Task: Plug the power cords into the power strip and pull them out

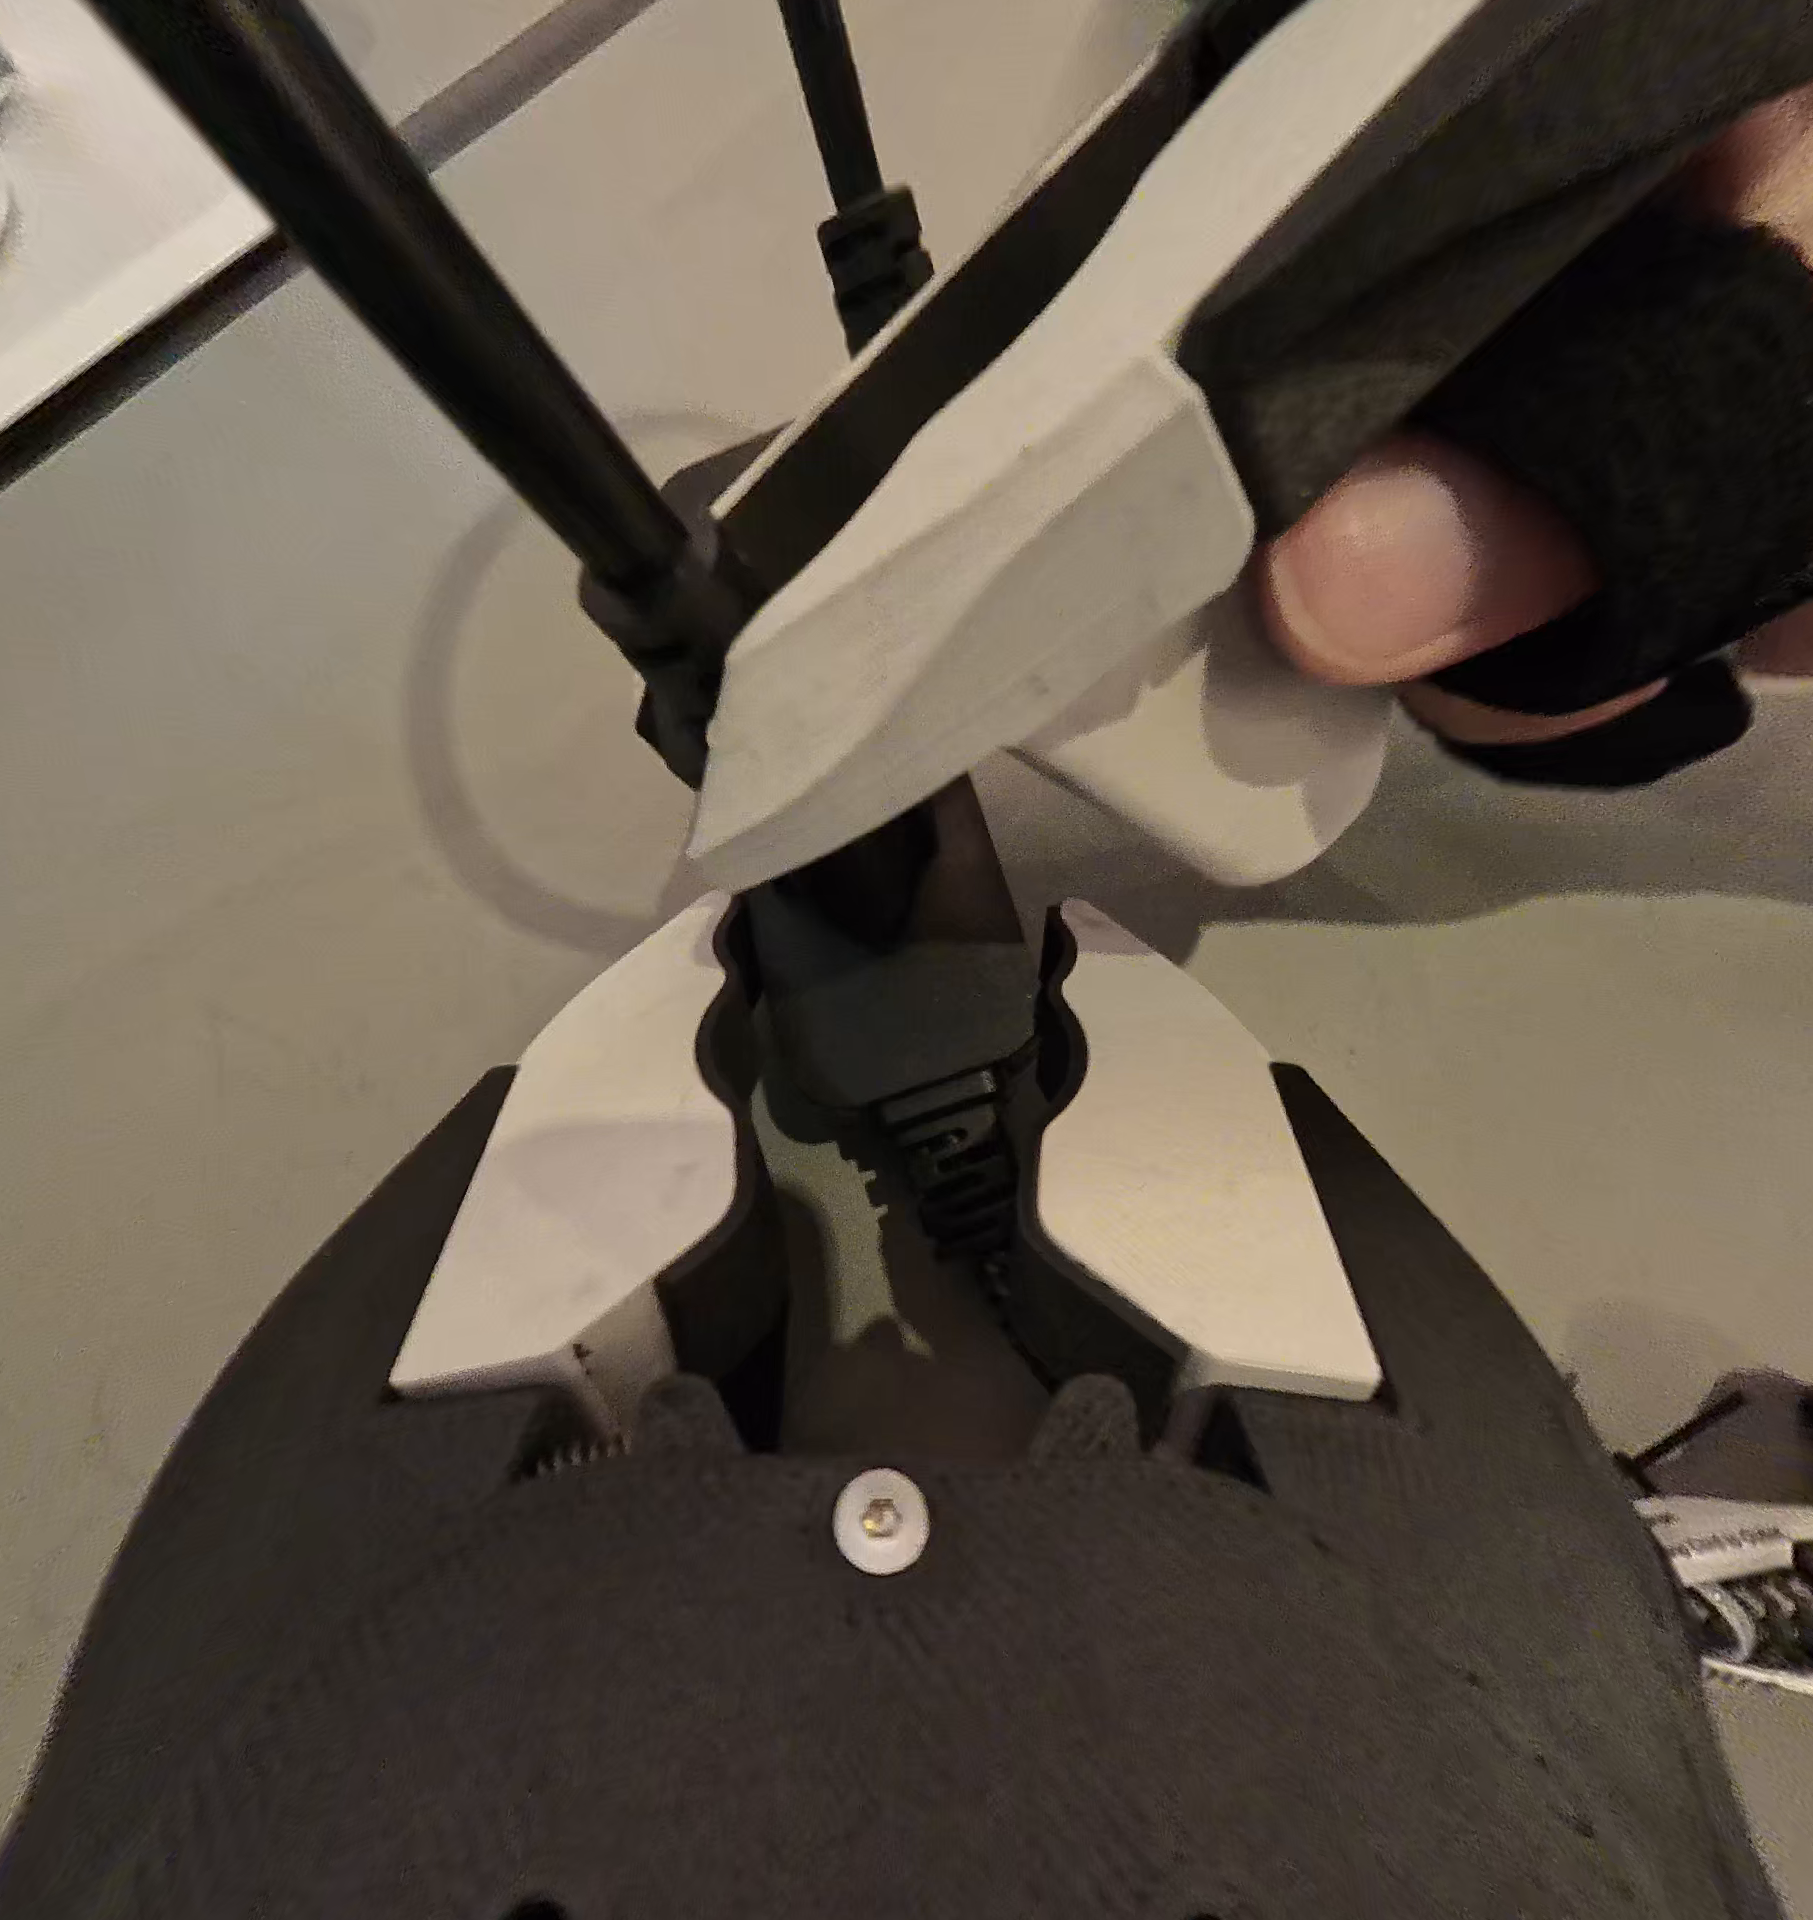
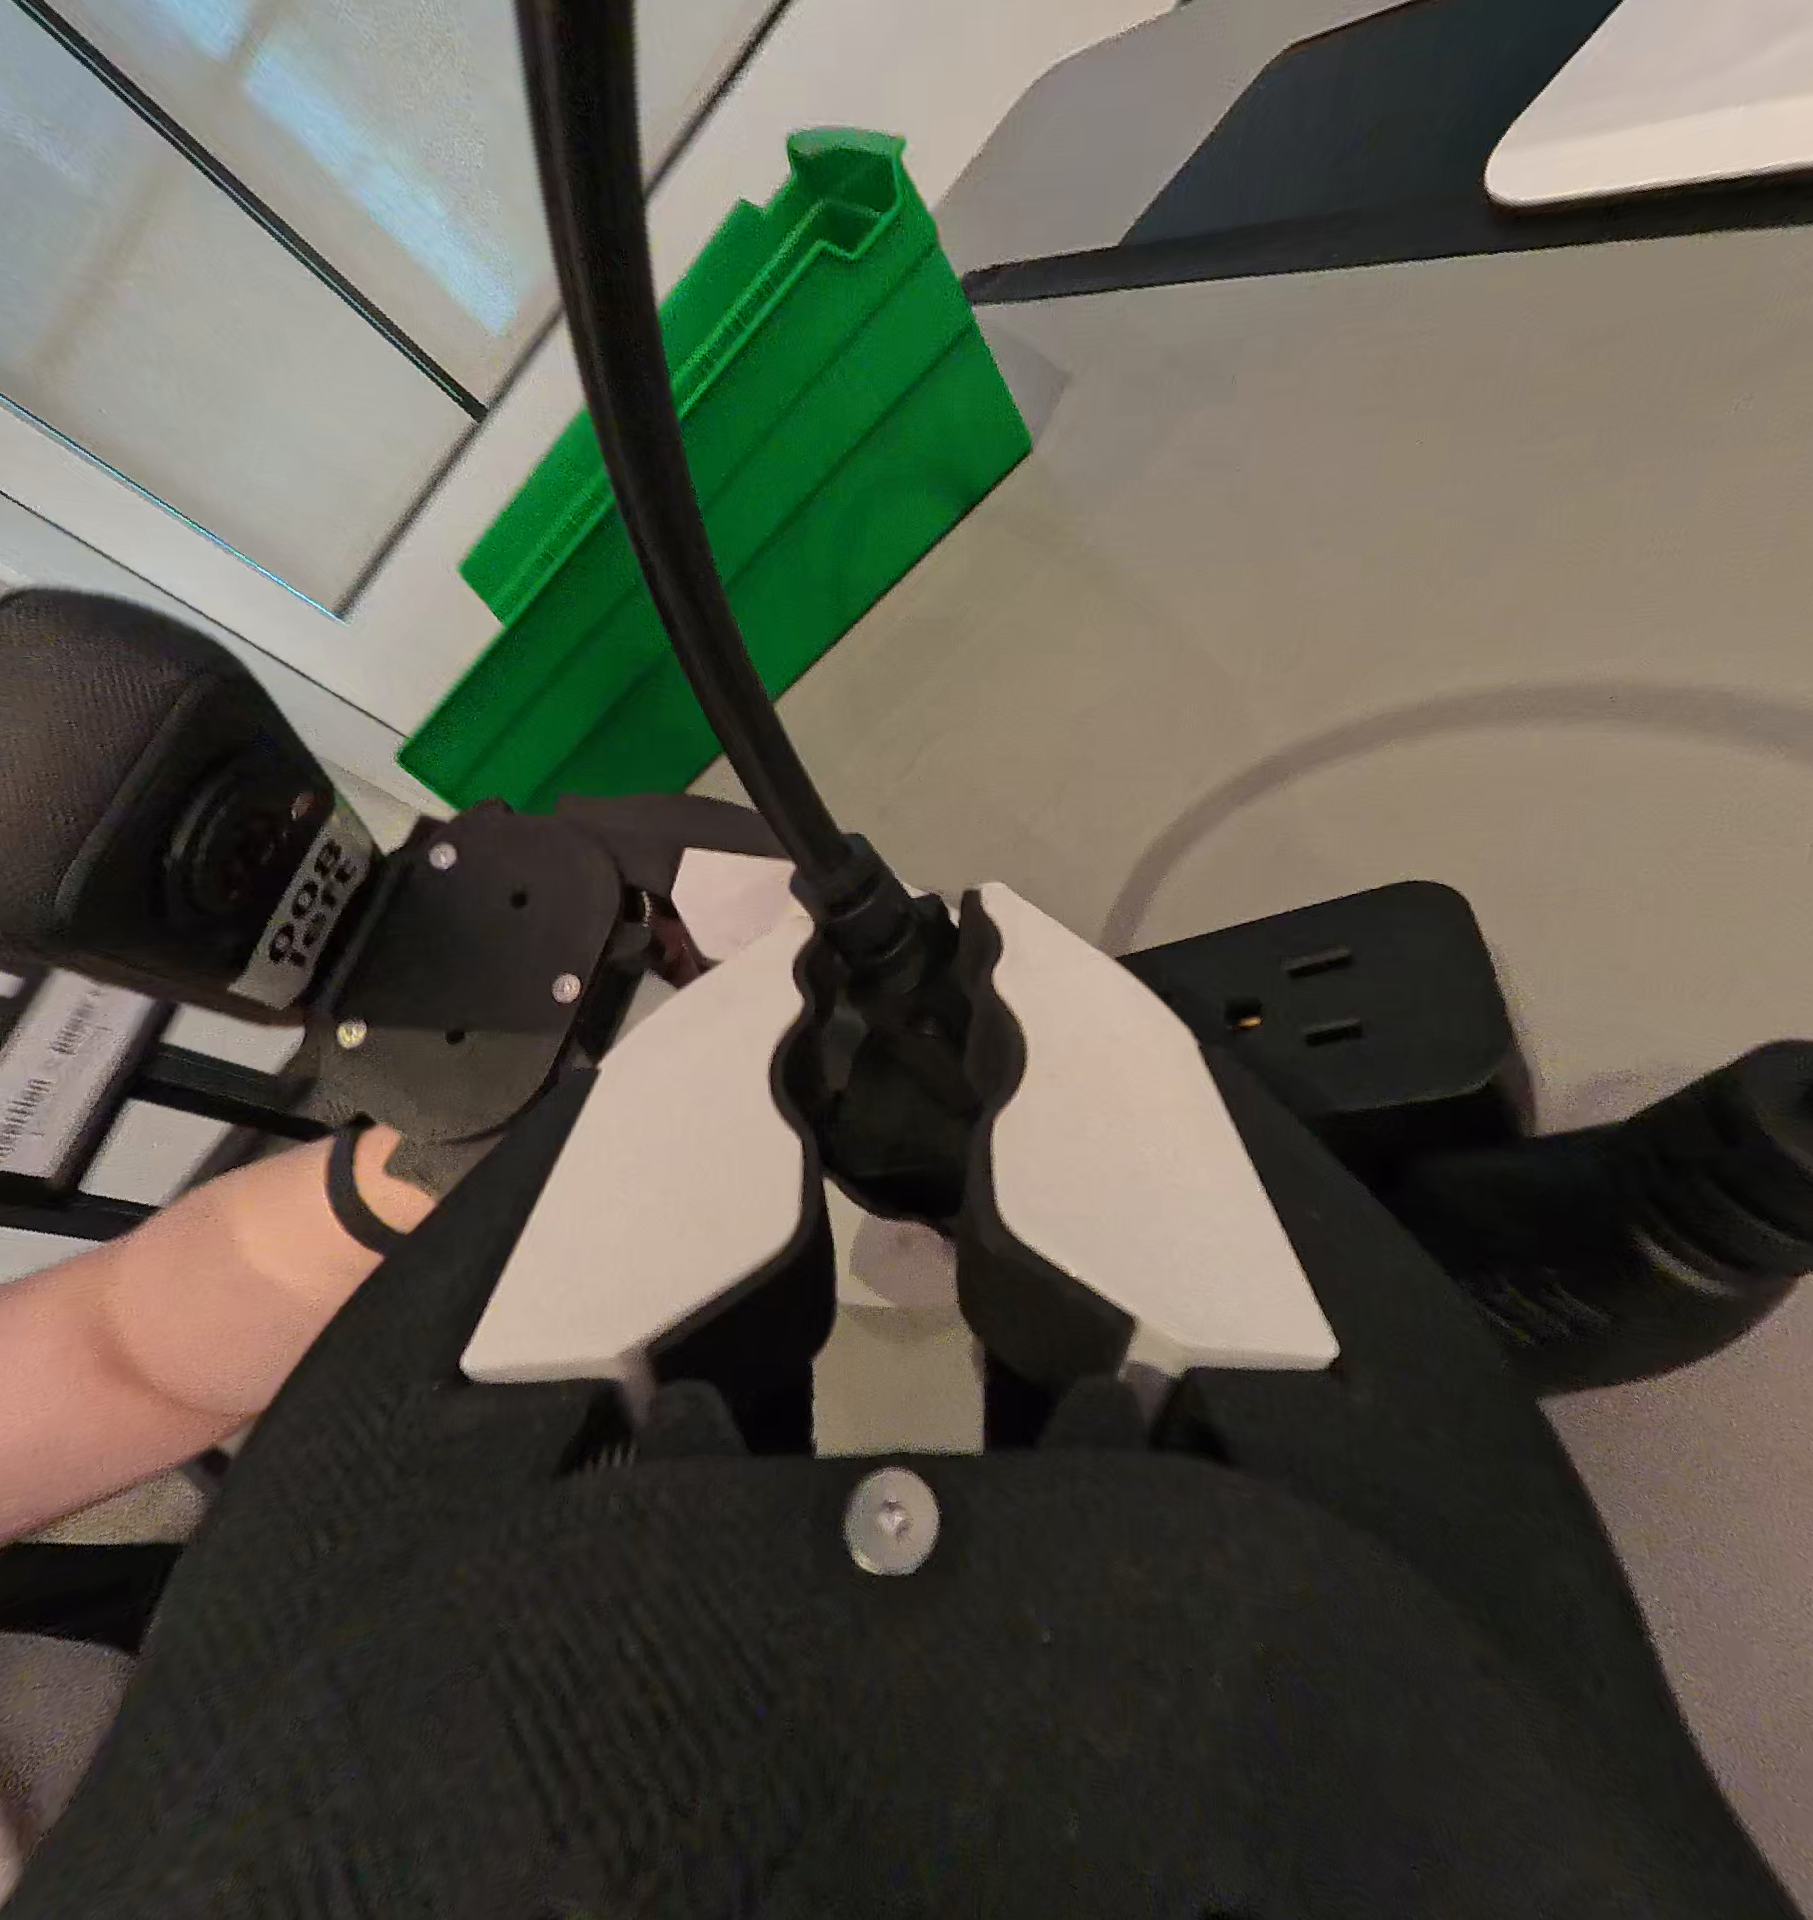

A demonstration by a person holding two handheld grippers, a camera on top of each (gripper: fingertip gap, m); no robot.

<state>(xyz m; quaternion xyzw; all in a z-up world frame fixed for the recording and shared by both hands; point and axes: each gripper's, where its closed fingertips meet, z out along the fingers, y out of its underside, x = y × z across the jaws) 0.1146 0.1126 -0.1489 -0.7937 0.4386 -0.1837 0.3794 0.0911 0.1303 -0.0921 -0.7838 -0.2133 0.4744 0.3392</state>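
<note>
The left hand-held gripper (image 1: 886, 1023) pinches a black plug (image 1: 886, 1013) between its dark wavy pads, the plug's ribbed strain relief (image 1: 959, 1164) running back toward the camera. Just beyond it, the right hand-held gripper (image 1: 715, 727) comes in from the upper right, gripped by a hand (image 1: 1567, 499) in a black fingerless glove, and its white fingers overlap the far end of the left plug. A black cord (image 1: 382, 260) rises diagonally from the right tool's tip toward the upper left, and a second cord (image 1: 850, 166) rises behind.

In the right wrist view, the right hand-held gripper (image 2: 897, 1049) is pressed onto a second black plug (image 2: 886, 1081), whose cord (image 2: 621, 416) arcs upward out of frame. The black power strip (image 2: 1401, 997) lies on the pale tabletop (image 2: 1401, 540) just right of the fingers, one socket face bare (whether the held plug is seated in the strip cannot be told). A thick ribbed cable (image 2: 1660, 1195) leaves the strip to the right. A green plastic bin (image 2: 777, 478) lies farther back. The left tool's body and camera (image 2: 227, 862) sit at left, with a bare finger (image 2: 206, 1288) beneath.
</note>
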